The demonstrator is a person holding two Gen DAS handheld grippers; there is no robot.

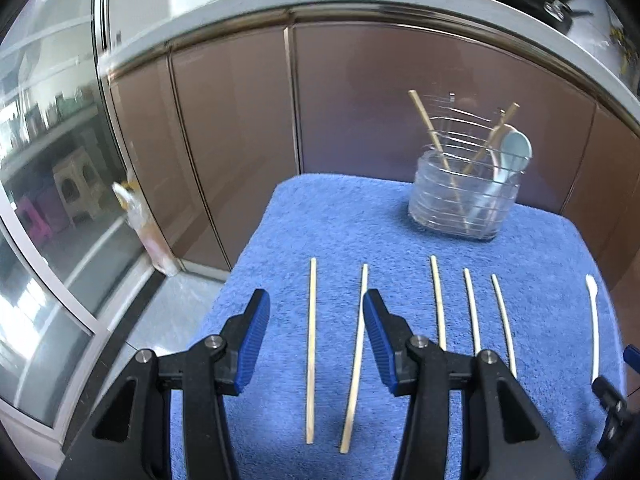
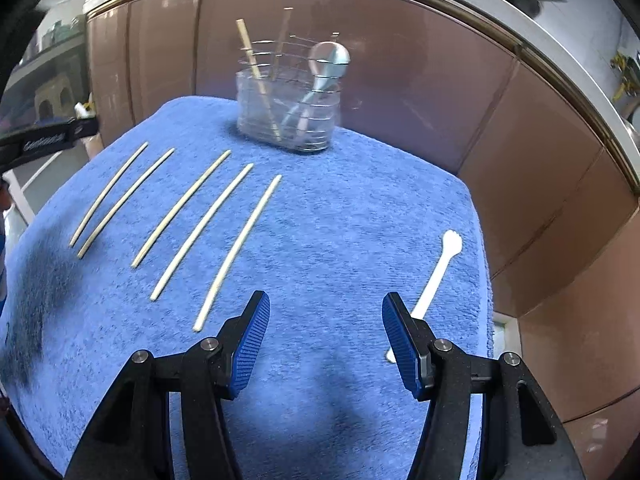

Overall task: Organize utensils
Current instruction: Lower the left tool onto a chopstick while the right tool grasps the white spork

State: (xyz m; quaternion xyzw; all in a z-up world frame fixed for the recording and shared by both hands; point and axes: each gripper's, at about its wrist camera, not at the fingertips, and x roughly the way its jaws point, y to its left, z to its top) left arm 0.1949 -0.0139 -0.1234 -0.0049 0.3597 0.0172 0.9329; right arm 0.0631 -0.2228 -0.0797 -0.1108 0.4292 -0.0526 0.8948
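Towel (image 2: 320, 240): five chopsticks (image 2: 236, 248) at 10 o'clock, white spoon (image 2: 434, 276) at 2.
Holder (image 2: 288, 120): 12 o'clock, unobstructed.
Left gripper (image 1: 316, 344): fingers apart, empty.
Right gripper (image 2: 326, 340): fingers apart, empty.

Five pale chopsticks (image 2: 182, 216) lying flat, roughly parallel, spaced apart on the blue towel (image 2: 328, 216). White spoon (image 2: 434, 272) flat, well apart to their right, bowl end pointing away. Wire holder (image 2: 290, 100) upright at the towel's far edge, containing two leaning chopsticks (image 1: 434, 136) and a light-blue spoon (image 1: 514, 152), bowl up.
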